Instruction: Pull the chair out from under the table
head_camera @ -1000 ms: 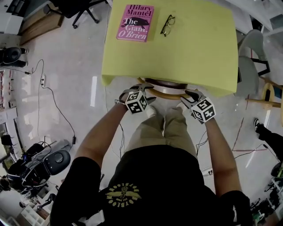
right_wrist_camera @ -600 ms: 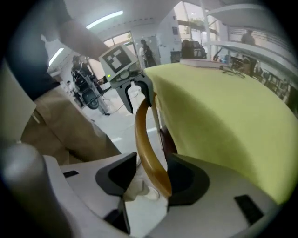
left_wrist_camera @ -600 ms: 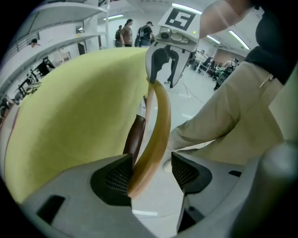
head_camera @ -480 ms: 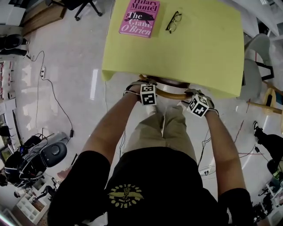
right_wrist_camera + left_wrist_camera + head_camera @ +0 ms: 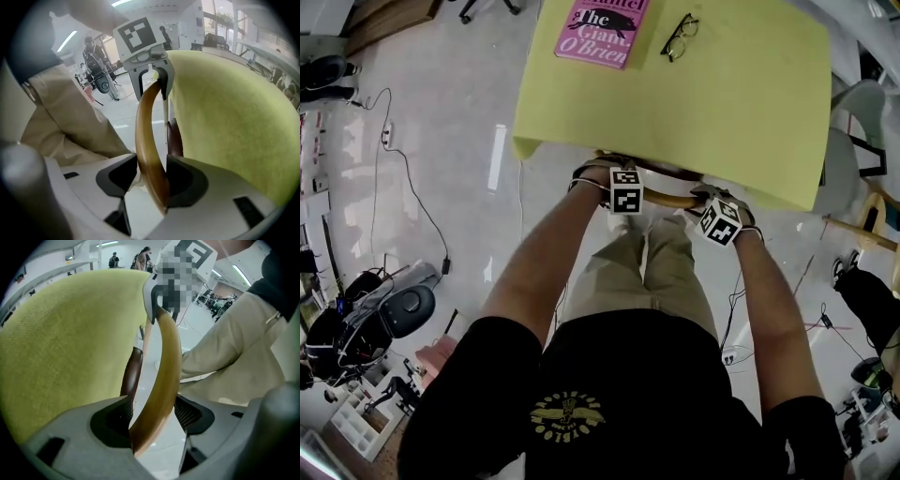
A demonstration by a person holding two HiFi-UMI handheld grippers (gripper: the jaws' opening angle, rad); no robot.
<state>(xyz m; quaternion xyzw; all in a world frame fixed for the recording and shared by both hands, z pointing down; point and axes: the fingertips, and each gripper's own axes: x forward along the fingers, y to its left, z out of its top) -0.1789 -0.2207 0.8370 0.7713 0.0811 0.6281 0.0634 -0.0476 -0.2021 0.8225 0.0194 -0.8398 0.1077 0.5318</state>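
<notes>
i've got the left gripper (image 5: 622, 192) and the right gripper (image 5: 719, 217) pointing steeply down over the chair (image 5: 661, 187), which sits tucked under the near edge of the yellow-green table (image 5: 722, 103); only its curved wooden back rail (image 5: 166, 376) and a sliver of dark brown seat (image 5: 131, 376) show. both sets of jaws have just been opening and stand wide, each straddling the rail, the left near one end and the right near the other, without clamping it. a pink book (image 5: 605, 33) and glasses (image 5: 680, 36) lie at the table's far side.
</notes>
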